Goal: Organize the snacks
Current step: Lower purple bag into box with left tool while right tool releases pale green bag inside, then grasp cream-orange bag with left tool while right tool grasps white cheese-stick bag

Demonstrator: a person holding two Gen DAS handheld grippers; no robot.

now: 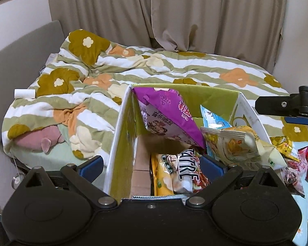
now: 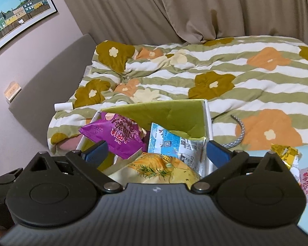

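A: Progress?

B: Most packets are in the green box (image 1: pixel 215 98): purple bag (image 1: pixel 170 119) at 12 o'clock, blue packet (image 2: pixel 174 143), yellow chip bag (image 2: pixel 160 170).

A: Jaws?

B: My right gripper (image 2: pixel 156 151) and left gripper (image 1: pixel 152 164) both gape, empty. Loose packets (image 1: pixel 293 153) at 3 o'clock remain.

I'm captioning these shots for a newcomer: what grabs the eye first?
A green-lined cardboard box crammed with snack packets stands at the near edge of the bed, a shiny purple snack bag jutting from its top. Behind it spreads a rumpled green-and-white striped quilt with big orange and olive flowers.
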